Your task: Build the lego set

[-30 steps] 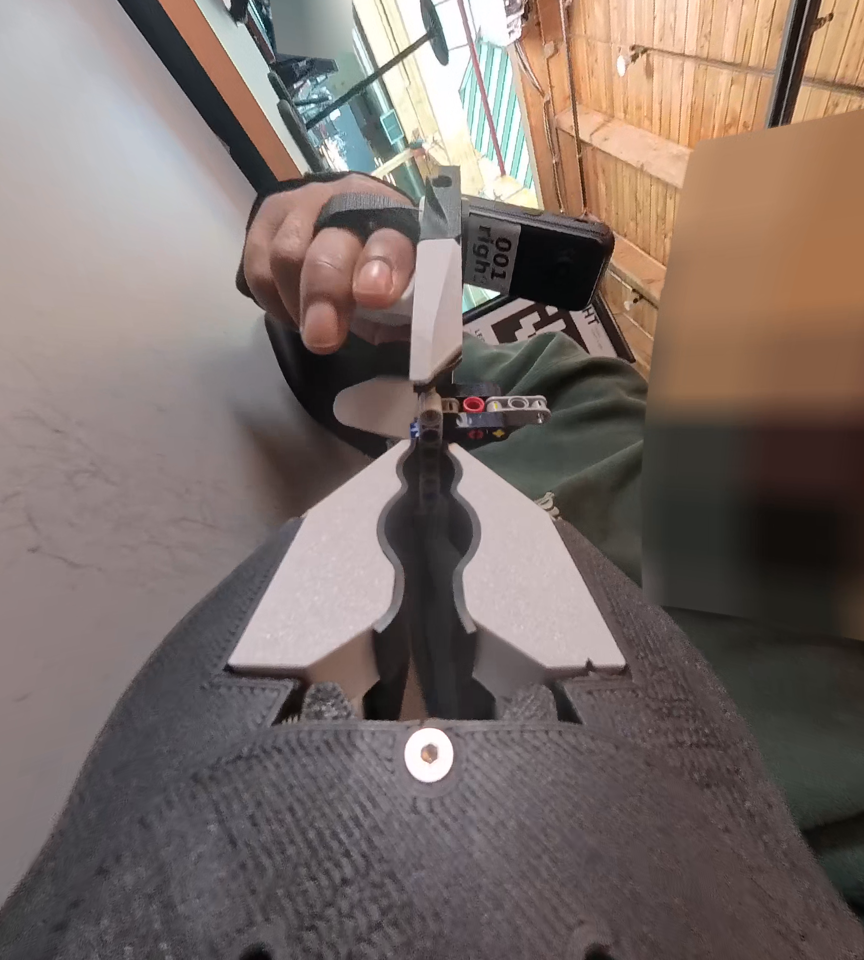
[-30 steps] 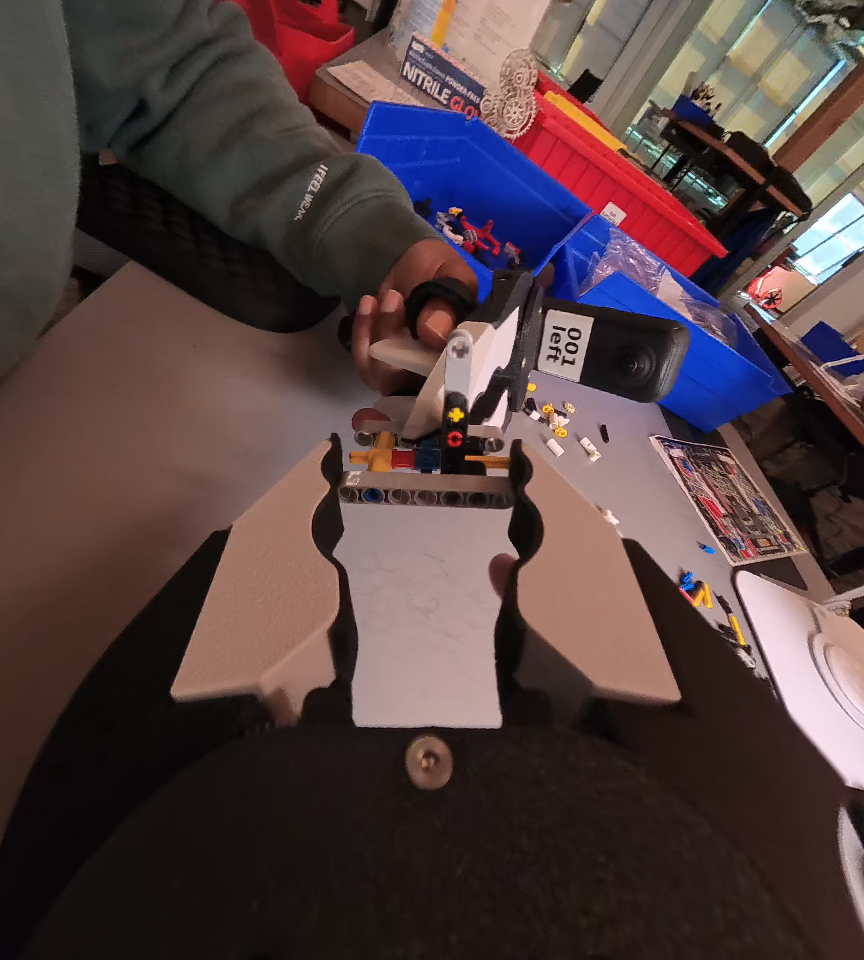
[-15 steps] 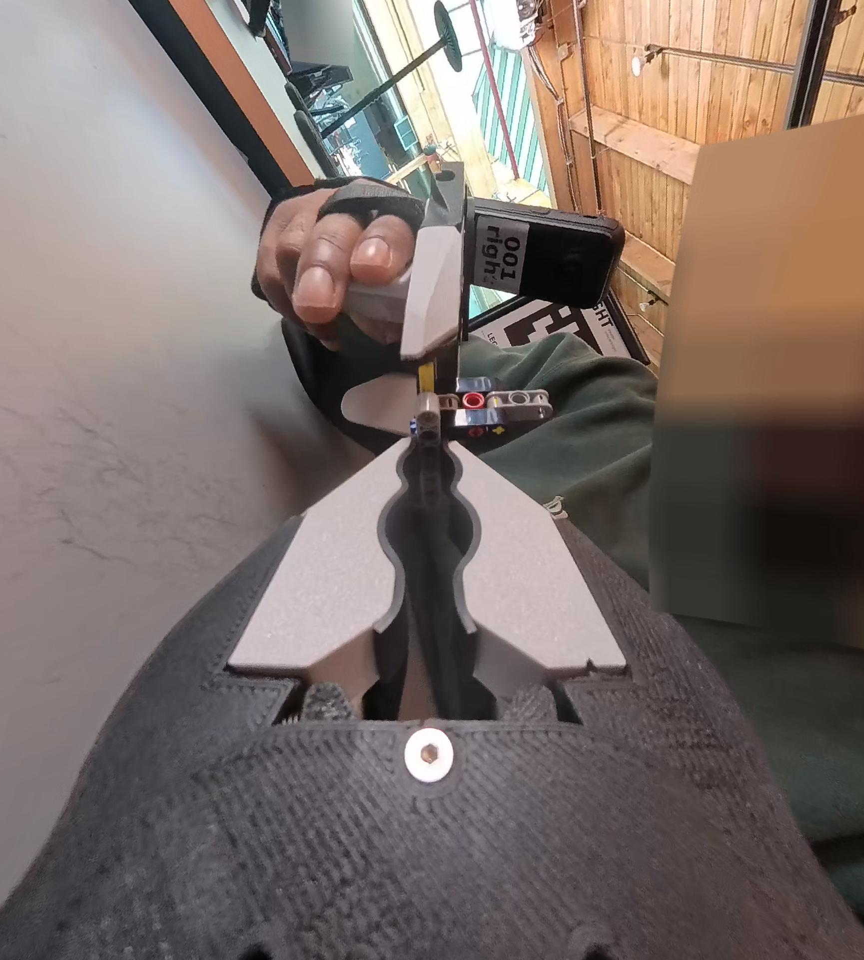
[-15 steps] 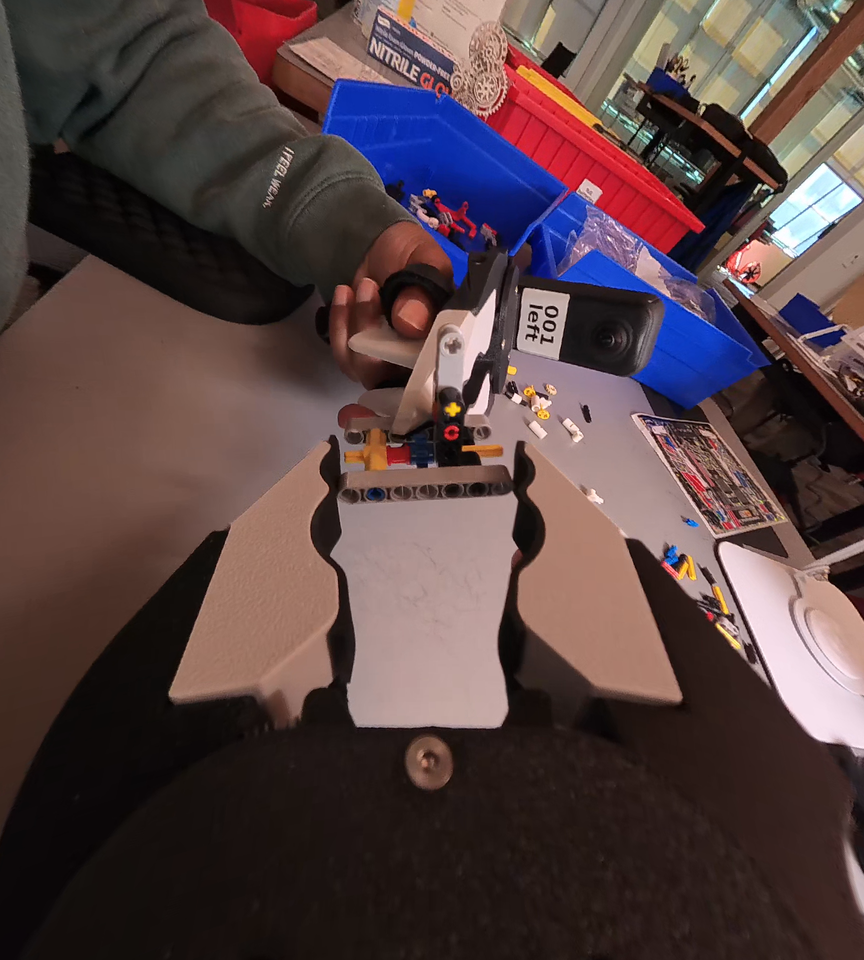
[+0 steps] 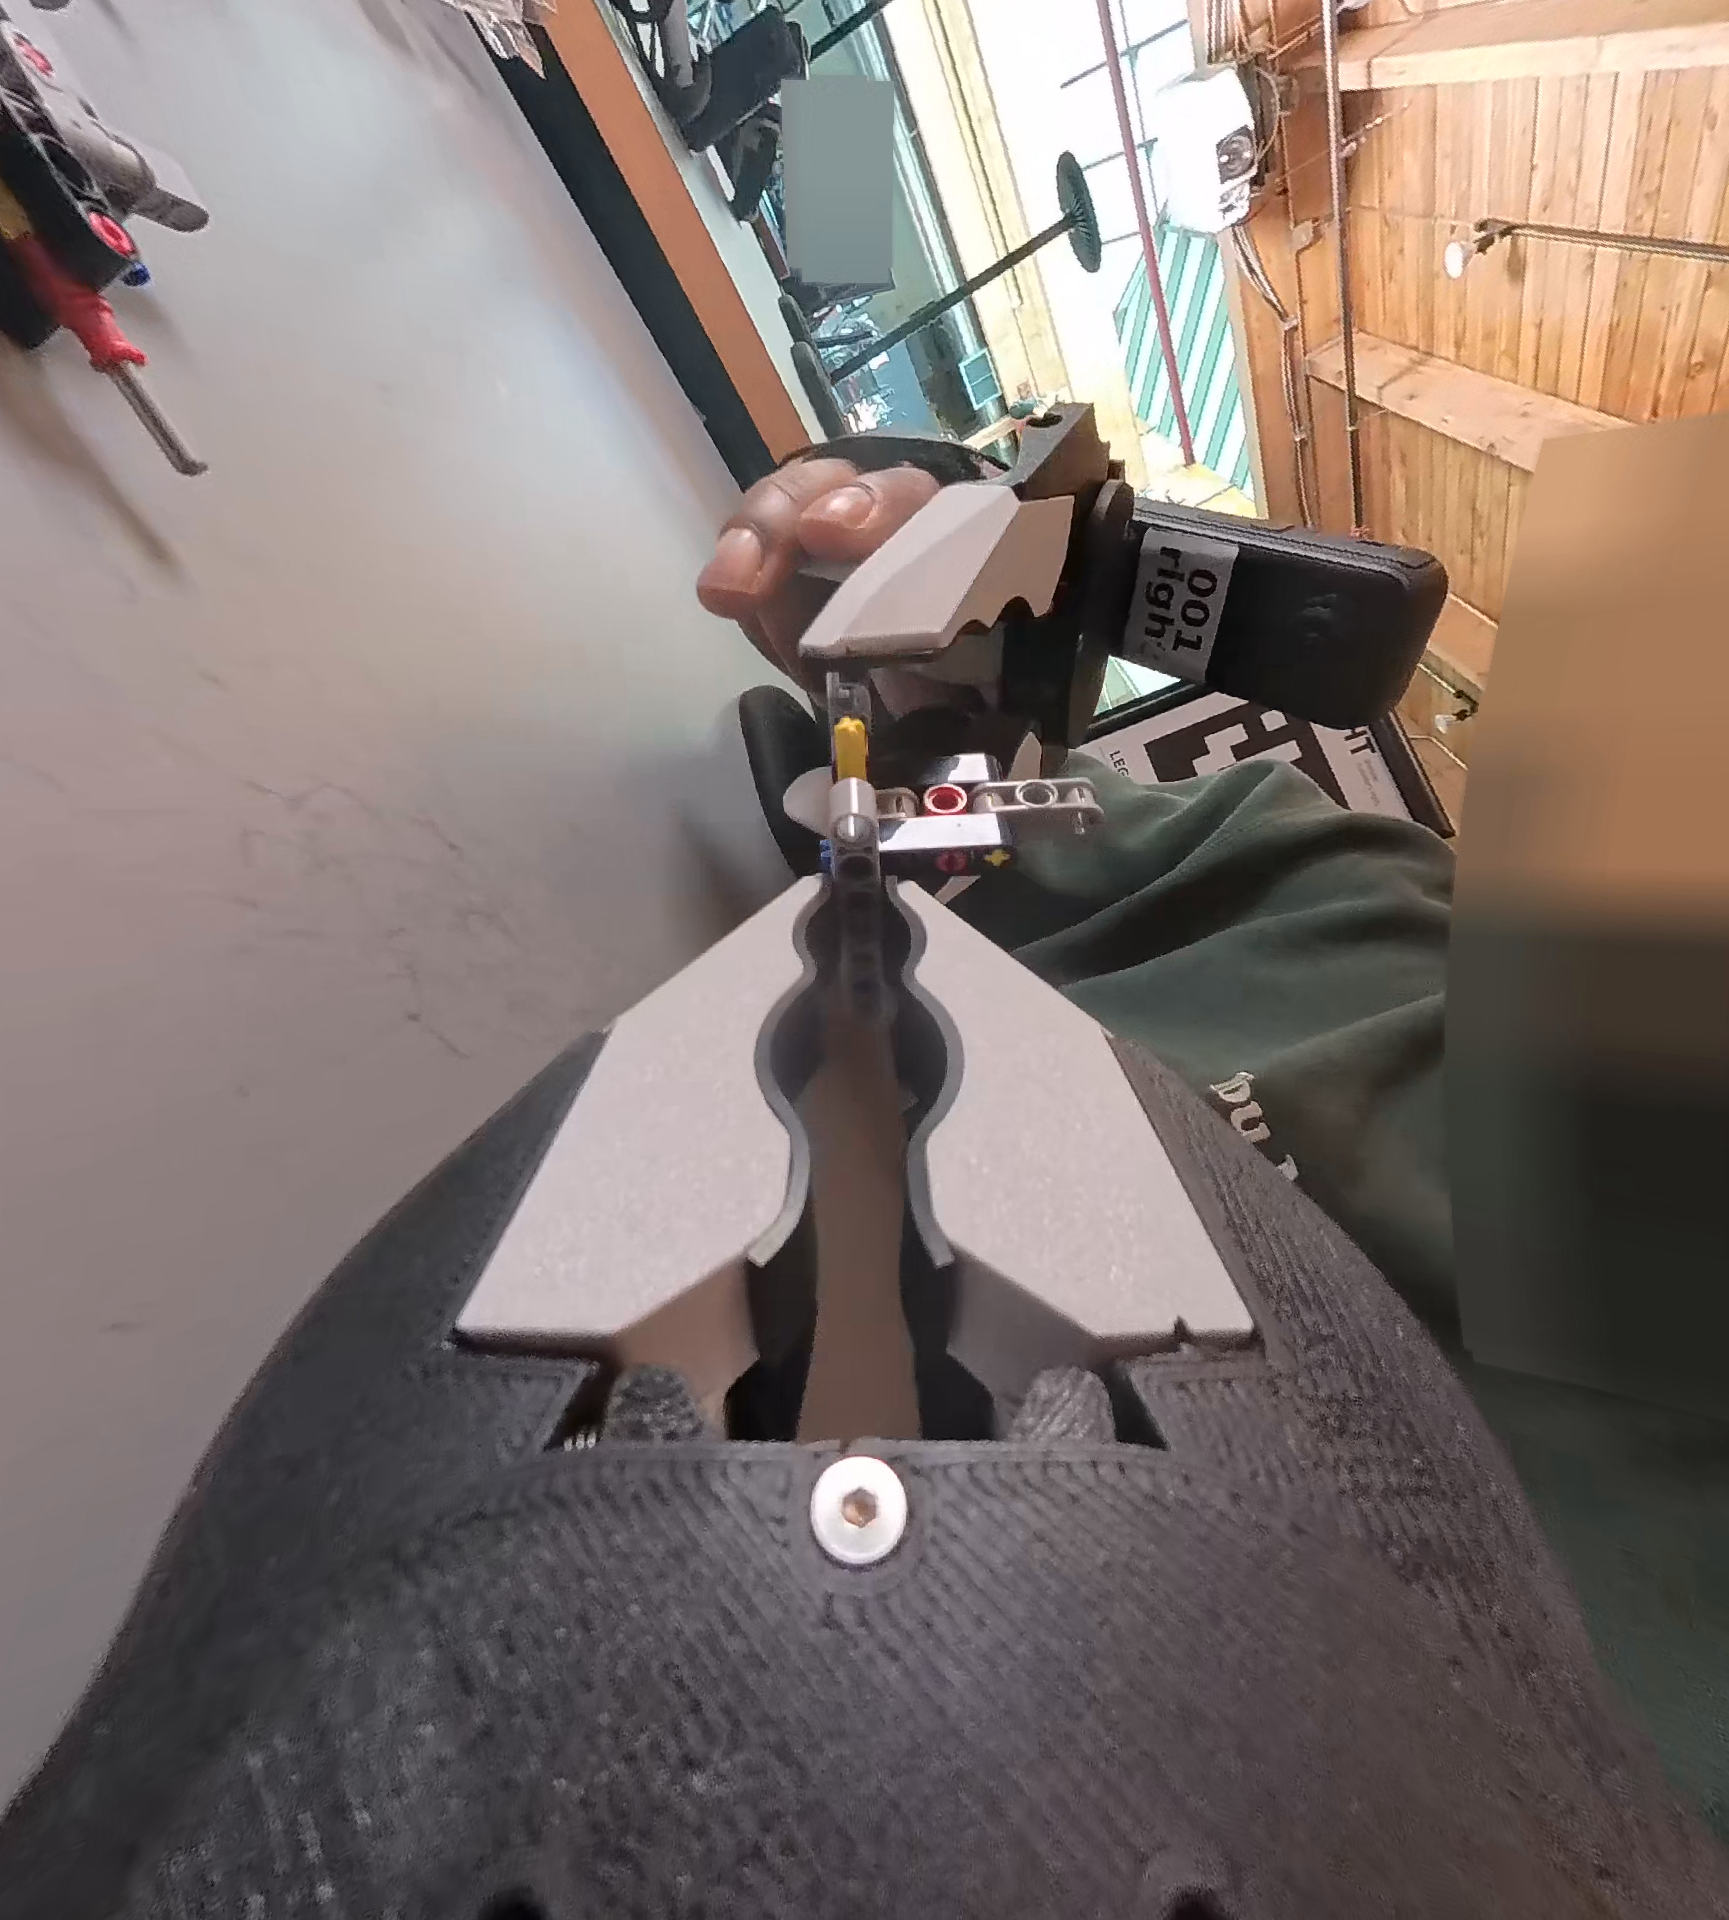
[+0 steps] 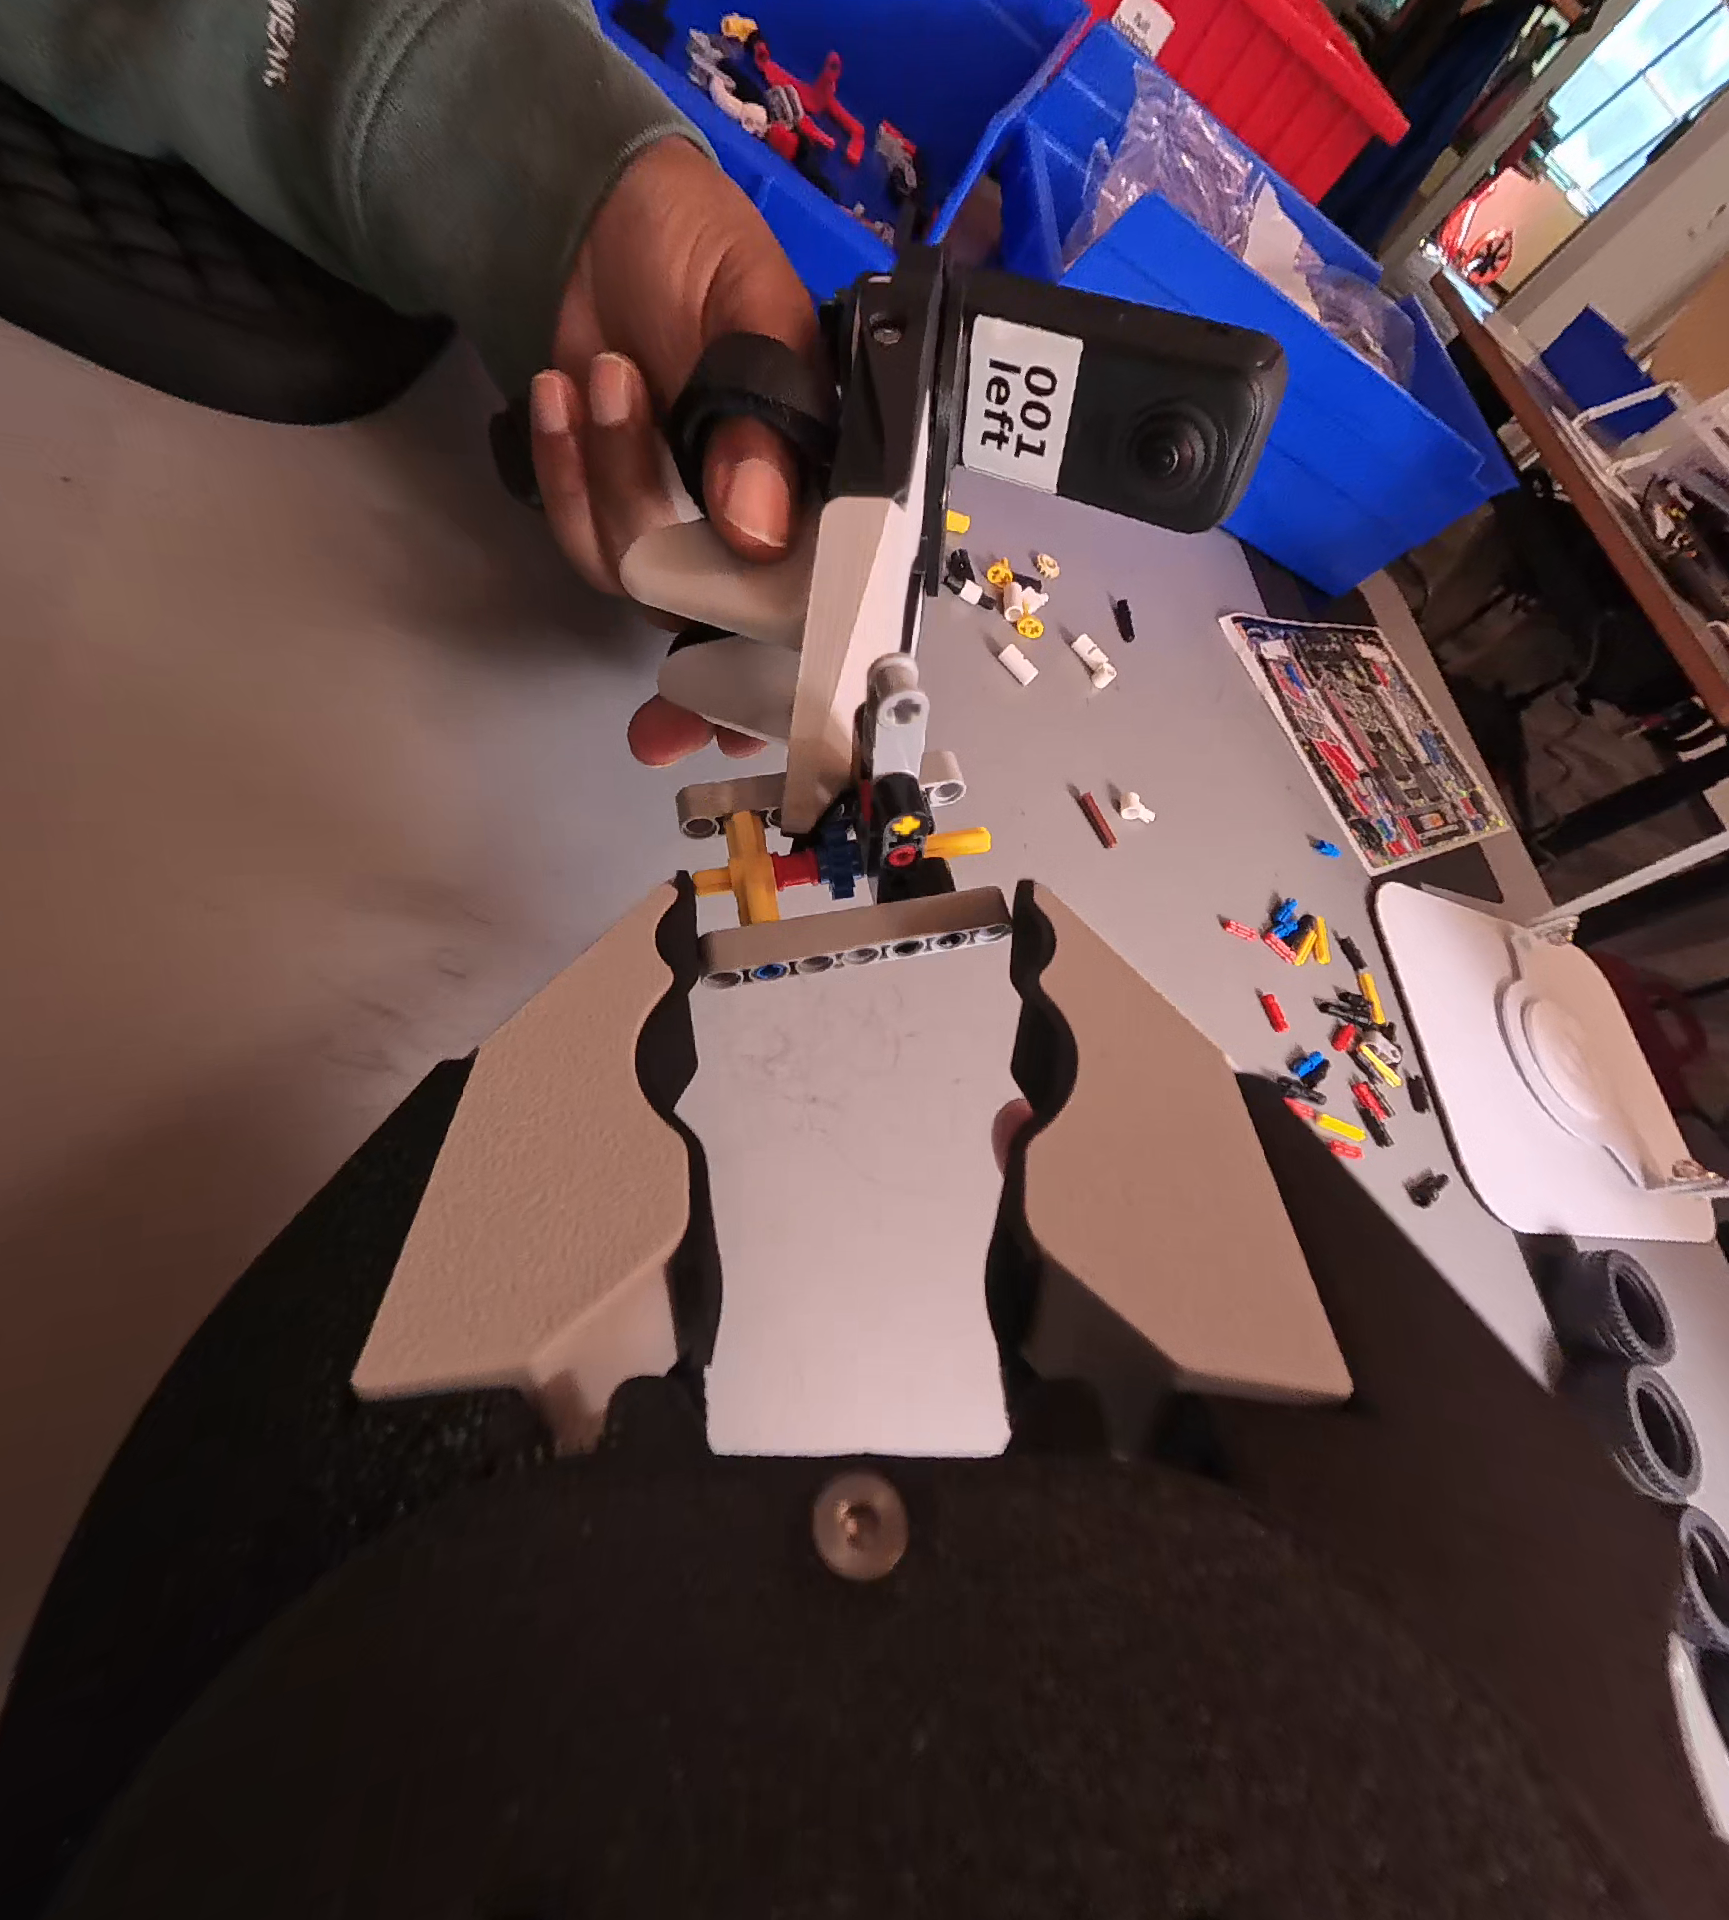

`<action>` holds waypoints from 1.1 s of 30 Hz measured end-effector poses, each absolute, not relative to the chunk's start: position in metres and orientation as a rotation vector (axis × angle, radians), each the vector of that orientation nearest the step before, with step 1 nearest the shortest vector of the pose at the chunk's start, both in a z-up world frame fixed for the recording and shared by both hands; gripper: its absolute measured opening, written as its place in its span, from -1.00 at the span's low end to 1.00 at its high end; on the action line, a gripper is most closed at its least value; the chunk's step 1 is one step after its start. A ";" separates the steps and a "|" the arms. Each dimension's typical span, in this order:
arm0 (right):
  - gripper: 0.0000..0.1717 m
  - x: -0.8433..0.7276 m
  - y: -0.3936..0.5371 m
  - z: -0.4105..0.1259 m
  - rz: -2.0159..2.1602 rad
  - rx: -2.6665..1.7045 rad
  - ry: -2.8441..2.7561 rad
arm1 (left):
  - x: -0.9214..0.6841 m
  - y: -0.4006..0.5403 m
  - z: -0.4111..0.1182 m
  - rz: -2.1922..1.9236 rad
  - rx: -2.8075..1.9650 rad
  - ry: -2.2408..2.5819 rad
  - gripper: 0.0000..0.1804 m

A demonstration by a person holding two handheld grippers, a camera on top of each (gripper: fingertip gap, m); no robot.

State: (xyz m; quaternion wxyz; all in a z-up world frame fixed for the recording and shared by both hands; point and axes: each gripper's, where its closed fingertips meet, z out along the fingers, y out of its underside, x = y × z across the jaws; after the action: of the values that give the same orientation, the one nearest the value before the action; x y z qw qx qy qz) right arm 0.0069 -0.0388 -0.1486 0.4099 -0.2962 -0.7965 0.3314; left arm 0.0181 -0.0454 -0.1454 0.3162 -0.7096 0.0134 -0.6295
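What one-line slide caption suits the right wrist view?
Right gripper spans a grey holed toy beam lengthwise while left gripper pinches the attached brick assembly.

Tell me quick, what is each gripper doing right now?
Left gripper: closed on a grey beam of the small brick assembly.
Right gripper: holding the assembly's long grey beam lengthwise between its fingers.

Grey beam (image 6: 855,951); yellow cross-piece (image 6: 748,871); red bush (image 6: 793,869); blue gear (image 6: 839,860); blue bins (image 6: 1286,343); pale grey table (image 6: 216,727); green sleeve (image 6: 403,135).
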 end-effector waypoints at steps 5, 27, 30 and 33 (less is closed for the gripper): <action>-0.32 0.004 -0.037 -0.149 0.841 -0.789 -1.992 | 0.015 -0.043 -0.146 -1.656 -1.858 0.009 -0.94; -0.32 0.002 -0.030 -0.142 0.870 -0.764 -1.932 | 0.011 -0.037 -0.137 -1.537 -1.780 0.079 -0.92; -0.31 0.006 -0.033 -0.144 0.906 -0.717 -1.962 | 0.012 -0.040 -0.137 -1.470 -1.793 0.155 -0.90; -0.31 0.011 -0.035 -0.148 0.923 -0.673 -1.991 | 0.010 -0.041 -0.137 -1.465 -1.802 0.168 -0.86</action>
State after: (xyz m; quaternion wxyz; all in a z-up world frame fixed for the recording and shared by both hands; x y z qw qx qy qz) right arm 0.0109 -0.0352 -0.1482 0.4103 -0.2674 -0.7910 0.3667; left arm 0.0102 -0.0408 -0.1371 0.3954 -0.7110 0.0663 -0.5778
